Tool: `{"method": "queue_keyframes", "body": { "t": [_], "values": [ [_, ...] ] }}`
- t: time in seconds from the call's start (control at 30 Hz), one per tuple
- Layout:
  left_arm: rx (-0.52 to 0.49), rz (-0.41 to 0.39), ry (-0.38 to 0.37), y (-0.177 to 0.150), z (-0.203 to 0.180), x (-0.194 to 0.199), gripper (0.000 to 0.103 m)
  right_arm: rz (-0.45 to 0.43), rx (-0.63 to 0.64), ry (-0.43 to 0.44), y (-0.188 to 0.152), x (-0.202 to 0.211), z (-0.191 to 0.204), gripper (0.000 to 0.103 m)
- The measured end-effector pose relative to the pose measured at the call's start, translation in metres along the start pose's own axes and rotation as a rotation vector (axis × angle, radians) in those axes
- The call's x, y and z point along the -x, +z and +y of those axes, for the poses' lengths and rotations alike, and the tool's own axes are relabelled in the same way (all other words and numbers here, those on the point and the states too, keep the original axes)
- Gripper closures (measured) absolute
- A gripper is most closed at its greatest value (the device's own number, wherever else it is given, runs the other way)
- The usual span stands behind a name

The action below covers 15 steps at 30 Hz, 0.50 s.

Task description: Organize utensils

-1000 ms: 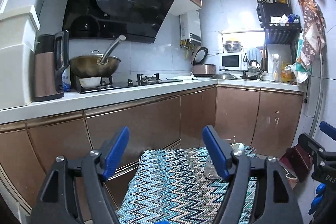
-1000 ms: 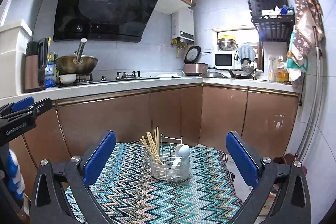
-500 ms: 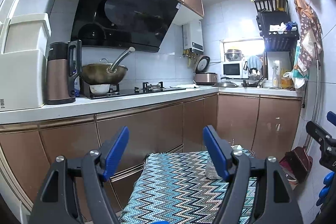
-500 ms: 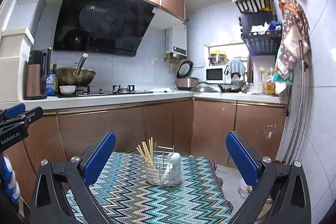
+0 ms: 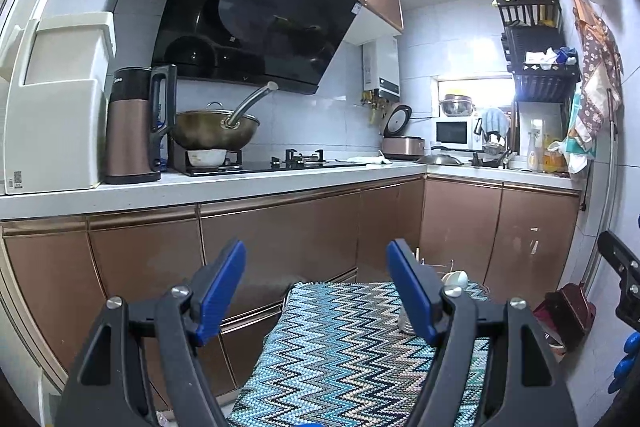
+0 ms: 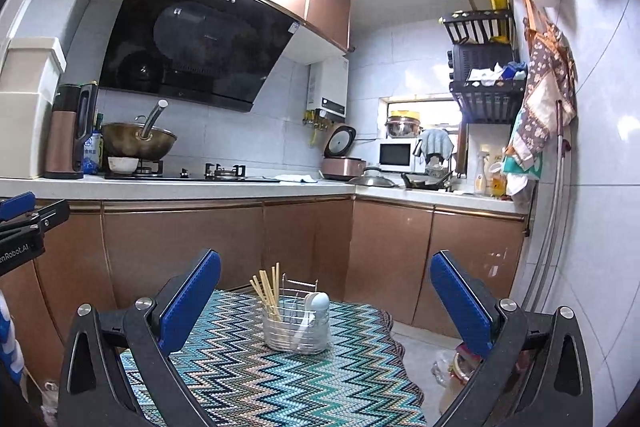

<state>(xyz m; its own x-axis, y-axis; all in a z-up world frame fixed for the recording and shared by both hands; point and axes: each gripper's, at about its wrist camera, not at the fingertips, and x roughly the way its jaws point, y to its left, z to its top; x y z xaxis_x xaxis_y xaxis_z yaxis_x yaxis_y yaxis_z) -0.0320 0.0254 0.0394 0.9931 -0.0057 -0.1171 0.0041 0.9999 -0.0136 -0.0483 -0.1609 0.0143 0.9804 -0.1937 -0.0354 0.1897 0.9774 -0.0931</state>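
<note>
Both the left gripper (image 5: 316, 291) and the right gripper (image 6: 326, 301) are hanging wide apart and empty above the zigzag cloth (image 6: 280, 379), while the wire utensil holder (image 6: 295, 327) with chopsticks (image 6: 267, 291) and a white spoon (image 6: 318, 303) is standing at its far end, before the brown cabinets (image 6: 240, 239).

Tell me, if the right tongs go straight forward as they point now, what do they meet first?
Most likely the wire utensil holder, which stands on the zigzag cloth between the open fingers of the right tongs. The chopsticks in it lean toward the left finger. Depth is uncertain.
</note>
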Motion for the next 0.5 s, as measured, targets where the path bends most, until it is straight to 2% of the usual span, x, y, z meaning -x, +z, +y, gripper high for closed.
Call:
{"method": "queue_keyframes", "body": {
  "t": [0.5],
  "values": [
    [-0.004,-0.017,-0.001,0.0018,0.0018,0.0078,0.031,-0.022,0.004,-0.024,0.0053,0.0100,-0.0047,0.000]
  ]
}}
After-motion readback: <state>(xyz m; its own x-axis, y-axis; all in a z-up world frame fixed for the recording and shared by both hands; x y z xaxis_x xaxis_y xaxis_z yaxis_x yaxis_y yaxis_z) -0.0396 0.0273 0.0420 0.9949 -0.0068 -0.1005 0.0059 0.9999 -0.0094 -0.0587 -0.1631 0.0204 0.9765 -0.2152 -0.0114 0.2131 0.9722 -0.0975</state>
